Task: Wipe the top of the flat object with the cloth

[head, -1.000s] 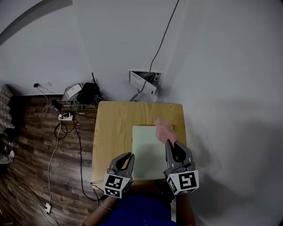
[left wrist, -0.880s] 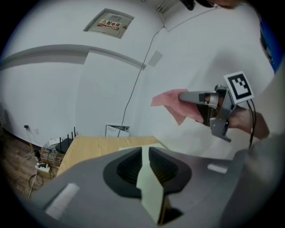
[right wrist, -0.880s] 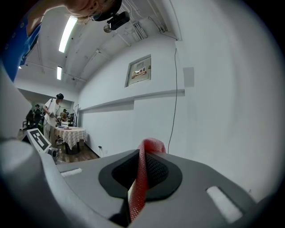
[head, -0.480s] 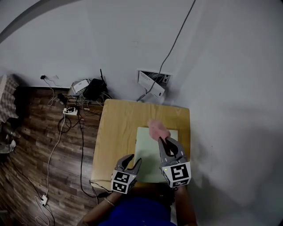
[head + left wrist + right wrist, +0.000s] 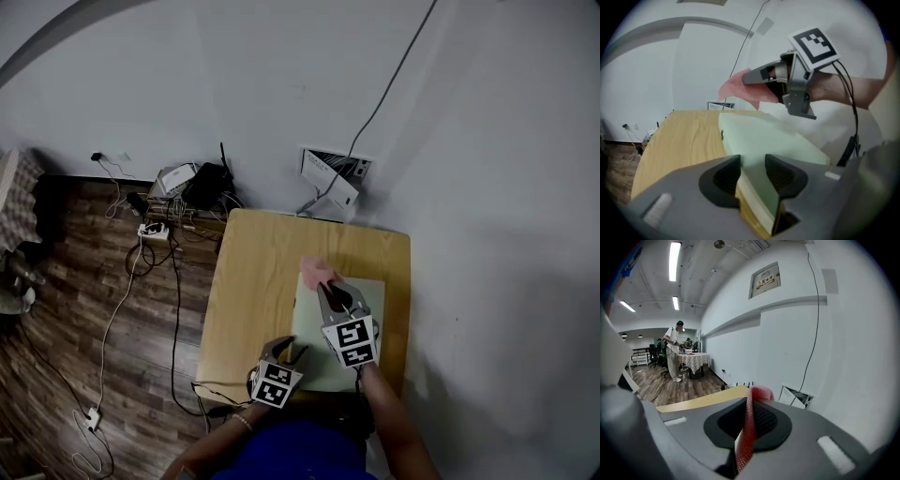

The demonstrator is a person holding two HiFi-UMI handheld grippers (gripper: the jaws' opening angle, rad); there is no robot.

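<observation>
A pale green flat rectangular board (image 5: 307, 328) lies on the light wooden surface (image 5: 253, 281), toward its 3 o'clock side in the head view. The left gripper (image 5: 289, 349) sits at the board's 7 o'clock corner. In the left gripper view its jaws stand apart and have just been opening, with that near corner of the board (image 5: 764, 136) reaching in between them above the wooden surface (image 5: 679, 136). The pads do not appear to squeeze it.

The right gripper (image 5: 337, 298) hangs over the board's far half, at about 1 o'clock from the left gripper. Its jaws are clamped on a pink mesh cloth (image 5: 750, 427), which runs up between the pads and folds over at their tips. In the head view the cloth (image 5: 317, 274) sticks out at the gripper's 12 o'clock, over the board's far left corner. Whether it touches the board cannot be told. From the left gripper view the right gripper (image 5: 750, 79) and its cloth (image 5: 740, 89) appear raised above the board.
</observation>
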